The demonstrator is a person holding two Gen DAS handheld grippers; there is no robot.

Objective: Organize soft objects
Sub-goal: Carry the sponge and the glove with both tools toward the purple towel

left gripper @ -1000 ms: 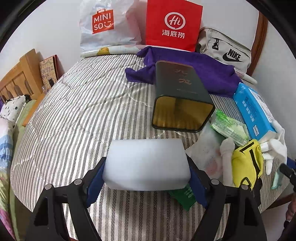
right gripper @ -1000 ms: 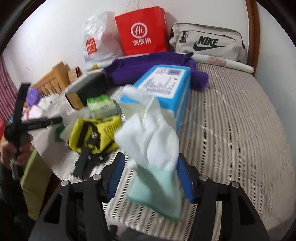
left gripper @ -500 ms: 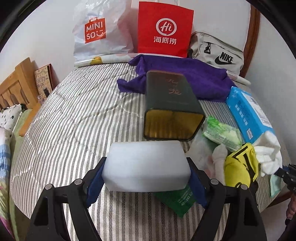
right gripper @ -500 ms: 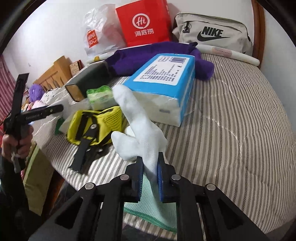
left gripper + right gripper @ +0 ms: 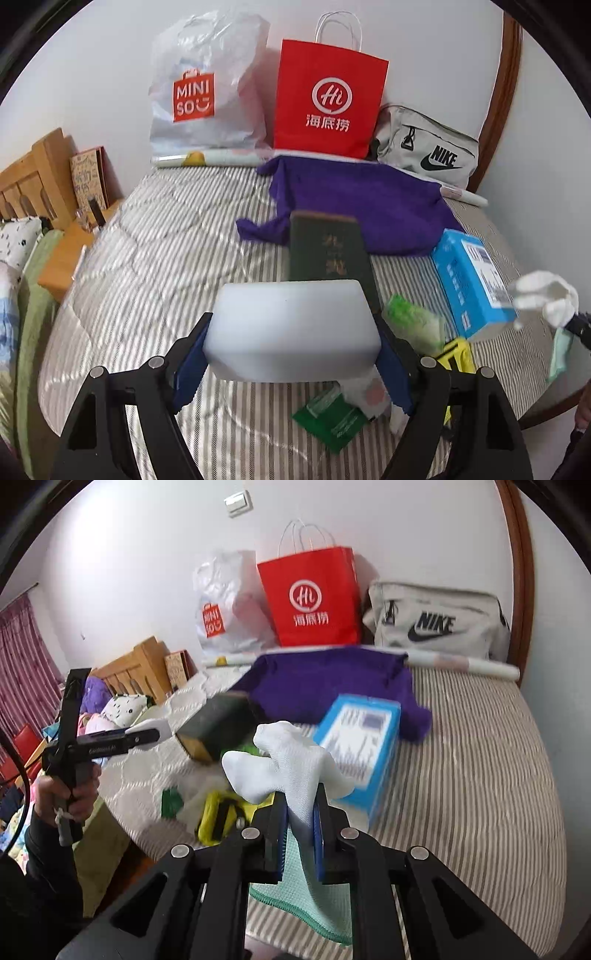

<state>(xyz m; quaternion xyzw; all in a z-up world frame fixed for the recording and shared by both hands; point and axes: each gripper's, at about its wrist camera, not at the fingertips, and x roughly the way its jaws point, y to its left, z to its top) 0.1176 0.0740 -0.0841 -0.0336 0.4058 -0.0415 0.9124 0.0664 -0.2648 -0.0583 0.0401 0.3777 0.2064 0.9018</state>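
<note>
My left gripper (image 5: pixel 293 360) is shut on a white foam block (image 5: pixel 291 332) and holds it above the striped bed. It also shows in the right wrist view (image 5: pixel 147 731). My right gripper (image 5: pixel 300 827) is shut on white socks (image 5: pixel 288 768) with a mint cloth (image 5: pixel 314 908) hanging under the jaws, lifted off the bed. The socks also show at the right edge of the left wrist view (image 5: pixel 546 299). A purple towel (image 5: pixel 362 206) lies at the back. A yellow pouch (image 5: pixel 218 816) lies near the bed's front edge.
A dark green tin (image 5: pixel 328 251) lies open-end forward mid-bed. A blue tissue pack (image 5: pixel 469 280), a green wipes pack (image 5: pixel 413 321) and a green card (image 5: pixel 332 417) lie nearby. Miniso bag (image 5: pixel 207 92), red bag (image 5: pixel 328 103) and Nike bag (image 5: pixel 424 151) stand against the wall.
My right gripper closed on the socks and lifted them with the mint cloth off the bed. My left gripper rose and moved forward with the foam block.
</note>
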